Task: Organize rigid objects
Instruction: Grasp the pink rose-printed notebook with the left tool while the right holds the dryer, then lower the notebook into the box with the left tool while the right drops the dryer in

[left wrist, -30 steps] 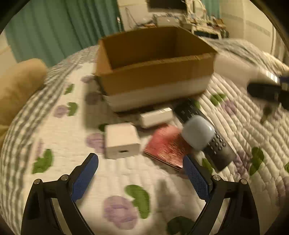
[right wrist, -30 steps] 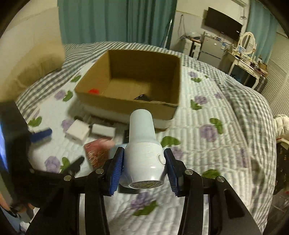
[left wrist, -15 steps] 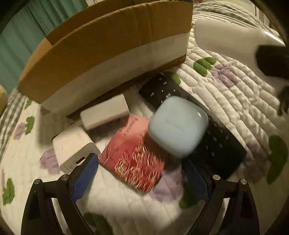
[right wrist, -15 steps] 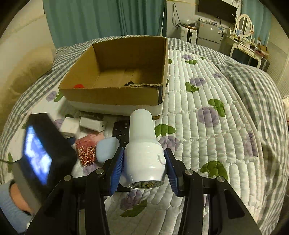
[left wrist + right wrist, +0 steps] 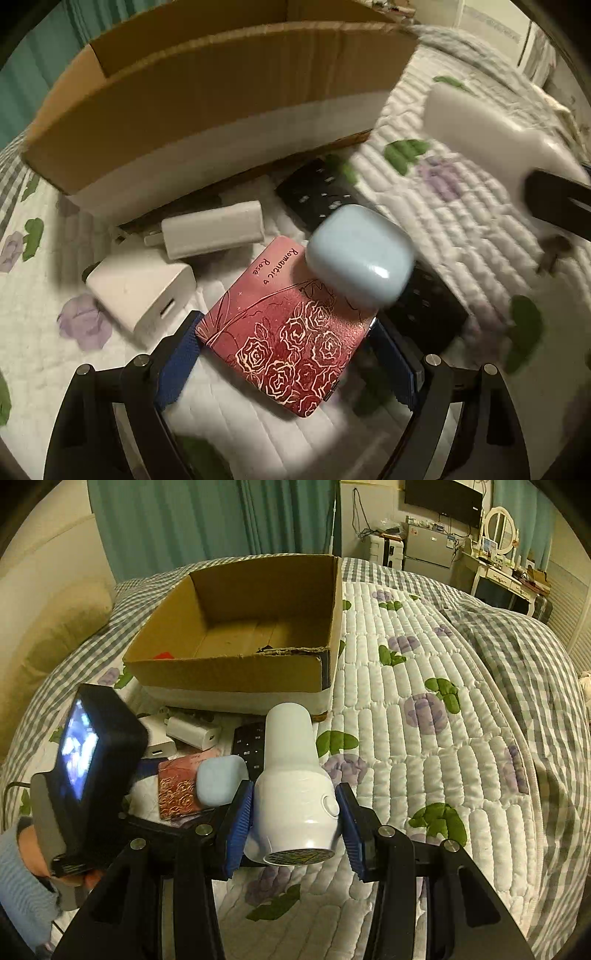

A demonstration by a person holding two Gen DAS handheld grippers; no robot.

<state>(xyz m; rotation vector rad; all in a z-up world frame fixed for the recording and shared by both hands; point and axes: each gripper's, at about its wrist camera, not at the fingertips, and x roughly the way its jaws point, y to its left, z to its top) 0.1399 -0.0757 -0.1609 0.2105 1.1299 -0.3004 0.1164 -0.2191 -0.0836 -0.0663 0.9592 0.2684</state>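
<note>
My left gripper (image 5: 284,358) is open, low over the bed, its blue pads either side of a red rose-patterned tin (image 5: 288,336). A pale blue case (image 5: 360,254) rests on the tin and on a black remote (image 5: 421,306). Two white chargers (image 5: 212,229) (image 5: 142,288) lie to the left. The open cardboard box (image 5: 207,107) stands just behind. My right gripper (image 5: 295,823) is shut on a white hair-dryer-like device (image 5: 293,775), held above the bed in front of the box (image 5: 236,672). The tin (image 5: 177,790) and blue case (image 5: 219,779) show left of it.
The box holds a small red item (image 5: 164,655) and a dark item at its near wall. A beige pillow (image 5: 55,642) lies at the left. The quilted floral bedspread (image 5: 424,720) stretches to the right; furniture stands beyond.
My left gripper has moved forward and down from well back of the pile until its pads straddle the red tin. My right gripper has kept hold of the white device and drifted slightly.
</note>
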